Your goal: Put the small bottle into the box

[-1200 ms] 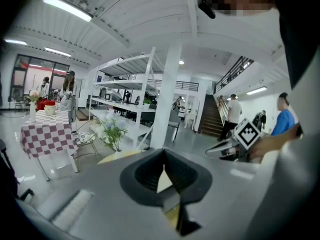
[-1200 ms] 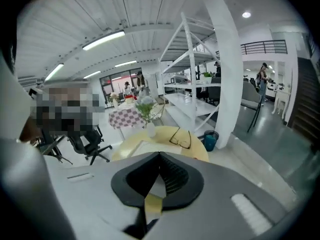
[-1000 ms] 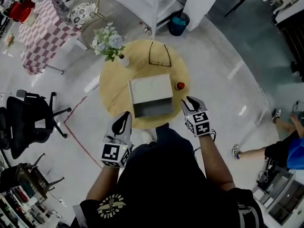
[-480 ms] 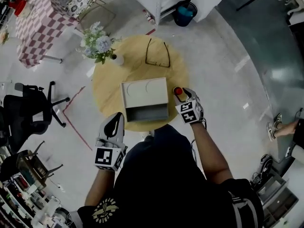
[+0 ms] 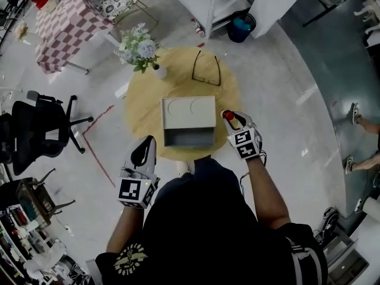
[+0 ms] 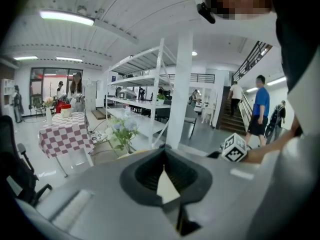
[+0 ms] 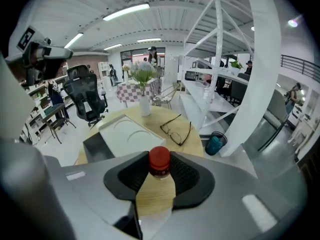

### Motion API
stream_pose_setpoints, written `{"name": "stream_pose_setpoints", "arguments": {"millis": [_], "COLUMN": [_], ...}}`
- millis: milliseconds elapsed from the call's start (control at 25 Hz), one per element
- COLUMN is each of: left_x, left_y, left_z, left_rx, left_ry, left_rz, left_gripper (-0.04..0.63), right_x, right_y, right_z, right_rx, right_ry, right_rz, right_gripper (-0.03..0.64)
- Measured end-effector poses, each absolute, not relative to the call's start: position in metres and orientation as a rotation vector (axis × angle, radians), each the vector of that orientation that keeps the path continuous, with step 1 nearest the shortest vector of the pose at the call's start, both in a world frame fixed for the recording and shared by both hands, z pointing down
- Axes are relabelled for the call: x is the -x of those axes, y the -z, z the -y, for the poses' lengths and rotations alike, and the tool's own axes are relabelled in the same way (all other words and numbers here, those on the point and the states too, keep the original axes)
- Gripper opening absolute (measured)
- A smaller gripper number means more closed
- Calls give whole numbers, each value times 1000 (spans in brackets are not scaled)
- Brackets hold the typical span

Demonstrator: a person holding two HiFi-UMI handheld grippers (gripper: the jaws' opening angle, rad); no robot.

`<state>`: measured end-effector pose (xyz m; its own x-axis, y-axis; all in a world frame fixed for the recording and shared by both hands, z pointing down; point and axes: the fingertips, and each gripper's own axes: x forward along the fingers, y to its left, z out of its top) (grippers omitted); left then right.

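A bright open hall with a pale glossy floor, and in the middle of it a round wooden table [image 5: 140, 113] with a person standing at its near edge, a gripper in each hand.

The right gripper [image 5: 231, 119] has its jaws set either side of the red cap of the small bottle [image 7: 159, 162]. They have just been closing in, and as far as I can see from here the dark pads [image 7: 182, 176] touch the cap on both sides, so it looks like a grip. The bottle stands upright on the table near its right edge, just beside the right wall of the box [image 5: 189, 113] and outside it.

The left gripper [image 5: 146, 142] has its jaws drawn together at the tips with nothing between them. It hangs off the table's near-left edge, over the floor, well apart from the box.

The box is grey and sits at the near side of the table, its open front facing the person. A pair of glasses [image 5: 206, 69] lies toward the far edge, and a white vase of flowers [image 5: 142, 49] stands at the far-left edge. Off to the left on the floor are a black office chair [image 5: 41, 129] and a checked tablecloth [image 5: 65, 22].
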<state>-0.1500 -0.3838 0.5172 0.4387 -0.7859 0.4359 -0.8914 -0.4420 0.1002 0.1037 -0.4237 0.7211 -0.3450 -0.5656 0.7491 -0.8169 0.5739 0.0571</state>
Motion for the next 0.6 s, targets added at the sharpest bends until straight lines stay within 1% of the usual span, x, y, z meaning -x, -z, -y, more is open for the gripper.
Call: {"name": "stream_pose_setpoints", "arguments": {"millis": [280, 600], "left_x": [177, 174], "left_y": [-496, -460], "left_z": [342, 297], "left_rx": [-2398, -2523], "left_ry": [-340, -240], "left_rz": [1497, 1441], "left_gripper": [0, 0], "right_x": [-71, -20], "right_y": [-608, -471], "right_z": [384, 330], "right_rx": [-1072, -987], "right_ry": [-366, -202], "right_rz": [2186, 2362], "right_gripper": [143, 143]}}
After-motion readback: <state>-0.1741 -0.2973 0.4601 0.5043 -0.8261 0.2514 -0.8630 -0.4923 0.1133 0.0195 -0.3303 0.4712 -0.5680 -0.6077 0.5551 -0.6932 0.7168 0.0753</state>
